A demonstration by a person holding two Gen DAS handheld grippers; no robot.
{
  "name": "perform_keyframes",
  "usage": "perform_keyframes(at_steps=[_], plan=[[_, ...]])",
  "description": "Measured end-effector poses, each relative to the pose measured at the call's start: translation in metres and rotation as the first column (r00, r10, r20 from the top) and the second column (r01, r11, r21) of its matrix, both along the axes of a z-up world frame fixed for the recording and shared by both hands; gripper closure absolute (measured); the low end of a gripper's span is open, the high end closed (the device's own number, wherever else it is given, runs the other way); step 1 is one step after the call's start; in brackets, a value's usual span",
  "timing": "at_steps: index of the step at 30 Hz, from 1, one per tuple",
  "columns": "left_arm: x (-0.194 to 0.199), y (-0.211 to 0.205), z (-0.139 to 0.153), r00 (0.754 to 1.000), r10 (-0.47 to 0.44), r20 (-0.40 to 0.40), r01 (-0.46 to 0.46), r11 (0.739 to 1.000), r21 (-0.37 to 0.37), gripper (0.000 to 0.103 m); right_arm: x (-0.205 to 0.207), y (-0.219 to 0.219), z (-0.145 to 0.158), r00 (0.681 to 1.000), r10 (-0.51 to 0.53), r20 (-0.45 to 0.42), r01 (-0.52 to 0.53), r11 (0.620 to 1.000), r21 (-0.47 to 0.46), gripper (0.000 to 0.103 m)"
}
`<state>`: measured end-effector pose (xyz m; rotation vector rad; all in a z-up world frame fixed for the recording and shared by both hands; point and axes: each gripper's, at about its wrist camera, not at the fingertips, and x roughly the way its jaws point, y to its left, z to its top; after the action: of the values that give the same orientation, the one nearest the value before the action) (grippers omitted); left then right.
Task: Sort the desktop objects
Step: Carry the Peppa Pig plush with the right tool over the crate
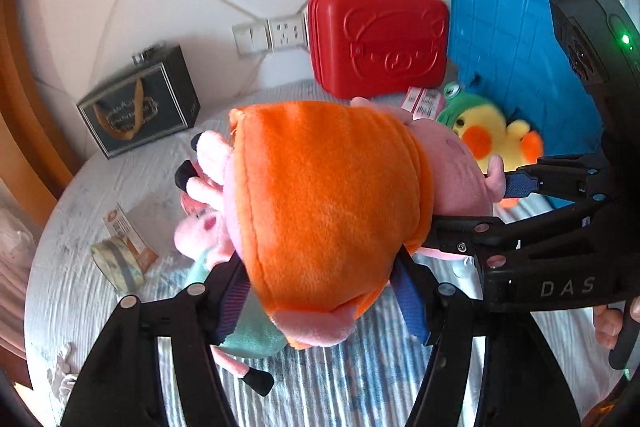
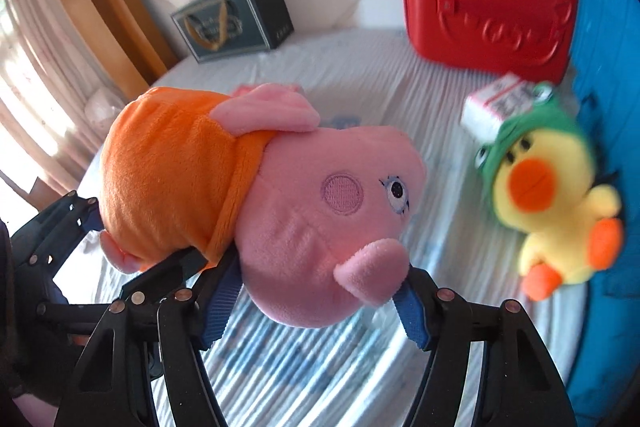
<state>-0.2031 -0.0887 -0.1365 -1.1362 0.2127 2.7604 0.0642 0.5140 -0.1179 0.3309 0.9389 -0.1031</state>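
The pig plush in the orange dress (image 1: 332, 203) is held clear of the striped cloth of the desk (image 1: 340, 387), gripped at both ends. It should be kept level, both grips moved together, so the soft body is neither stretched nor twisted. The left tongs (image 1: 320, 303) are clenched about half-wide on the dress end. The right tongs (image 2: 316, 311) are clenched likewise on the pink head. Ahead of both tongs stand a red case (image 1: 380, 31) and a duck plush (image 2: 552, 199), a likely destination.
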Motion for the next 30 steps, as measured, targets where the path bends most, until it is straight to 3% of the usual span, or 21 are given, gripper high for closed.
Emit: perform_keyframes(at_steps=[7,16,24,30], plan=[[0.038,0.013,0.071,0.983,-0.039,-0.178,0.043,0.999,0.019,0.039,-0.042,0.014,0.081,0.990,-0.035,0.137,0.051,0.992,-0.115,0.034],[0.070,0.055,0.145,0.928,-0.116,-0.354,0.146,0.987,0.059,0.039,-0.109,0.013,0.175,0.953,-0.107,0.284,0.178,0.955,-0.238,0.034],[0.084,0.136,0.188,0.872,-0.228,-0.433,0.282,0.957,0.063,0.039,-0.184,-0.021,0.219,0.908,-0.205,0.365,0.320,0.902,-0.291,0.034],[0.100,0.228,0.205,0.833,-0.332,-0.444,0.392,0.919,0.048,0.038,-0.261,-0.068,0.235,0.859,-0.308,0.409,0.439,0.854,-0.280,0.034]])
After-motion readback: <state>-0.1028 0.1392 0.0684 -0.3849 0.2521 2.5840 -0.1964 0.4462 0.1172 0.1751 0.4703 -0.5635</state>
